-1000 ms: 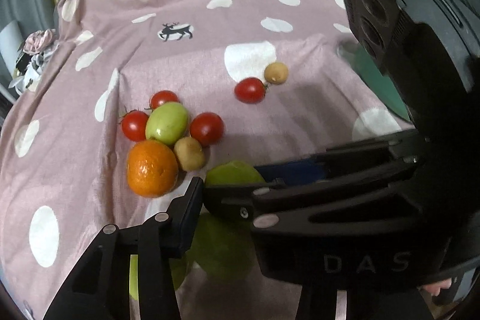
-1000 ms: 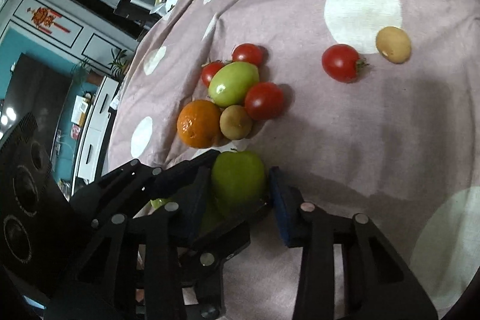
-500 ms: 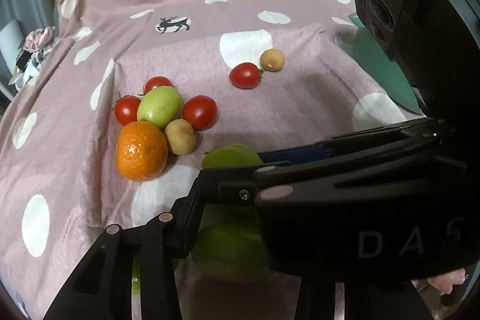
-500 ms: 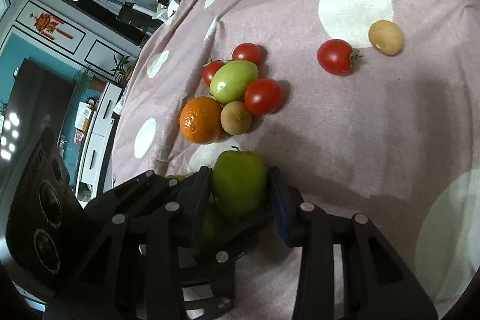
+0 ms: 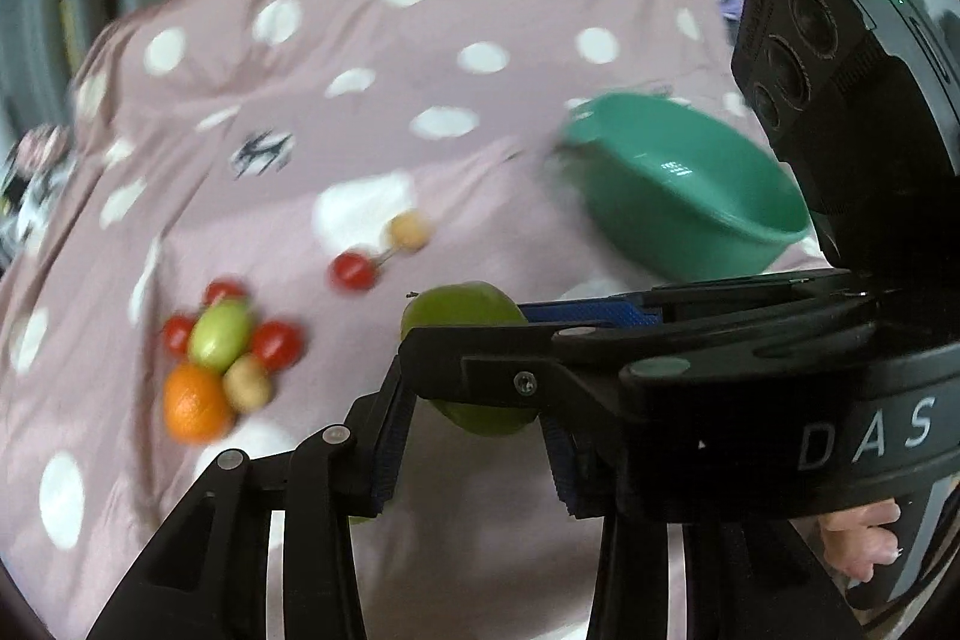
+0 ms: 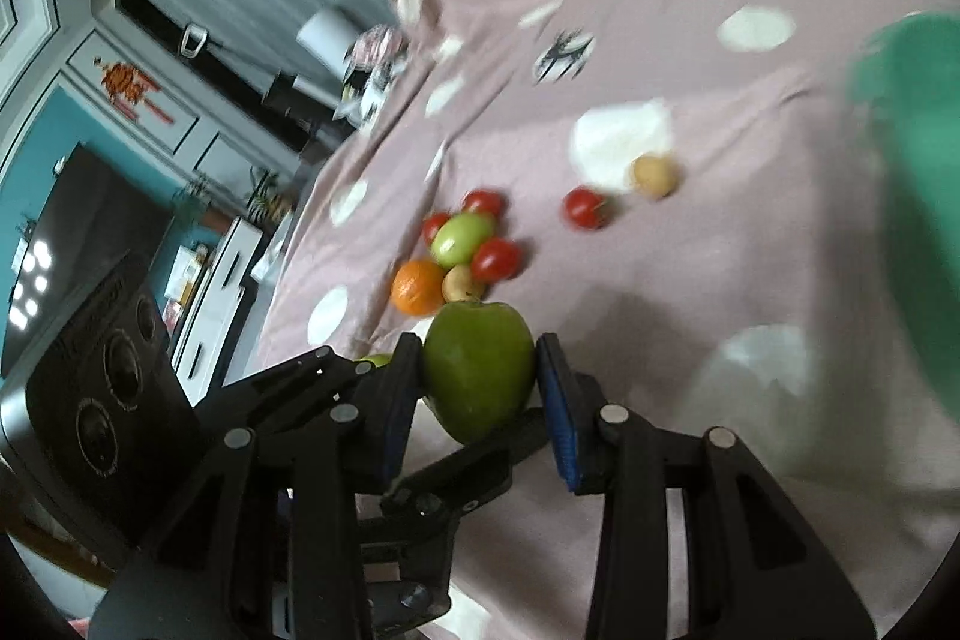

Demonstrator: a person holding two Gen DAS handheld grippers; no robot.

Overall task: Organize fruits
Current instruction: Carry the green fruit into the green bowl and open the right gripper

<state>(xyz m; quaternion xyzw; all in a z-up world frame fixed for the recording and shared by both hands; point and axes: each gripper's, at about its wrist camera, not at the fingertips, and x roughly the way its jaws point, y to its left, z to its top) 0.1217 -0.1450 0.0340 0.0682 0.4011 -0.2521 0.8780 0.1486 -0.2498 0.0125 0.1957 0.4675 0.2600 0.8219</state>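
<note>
A green apple (image 6: 480, 370) sat clamped between the blue-padded fingers of the right gripper (image 6: 480, 376), low and centre in the right wrist view and raised clear of the cloth. The same apple showed in the left wrist view (image 5: 462, 307), partly hidden behind the right gripper's dark body (image 5: 690, 382), which crossed the frame from the right.

The left gripper (image 5: 474, 472) stood at the bottom of its own view with its fingers spread well apart and nothing between them; a second green fruit (image 5: 486, 415) showed in that gap, though whether it lay on the cloth could not be told.

Left of centre in the right wrist view, a cluster of fruit rested on the pink spotted bedspread (image 6: 660, 40): an orange (image 6: 418, 287), a small brown fruit (image 6: 462, 283) touching it, a pale green fruit (image 6: 461, 238) above them, and three red tomatoes (image 6: 497, 259) around it. Apart from the cluster, toward the upper right, another tomato (image 6: 583, 208) lay just beside a tan round fruit (image 6: 654, 176).

A green bowl (image 5: 708, 220) stood at the right of the left wrist view, blurred, and filled the right edge of the right wrist view (image 6: 918, 220). A hand (image 5: 858, 544) gripped the right tool at the lower right.
</note>
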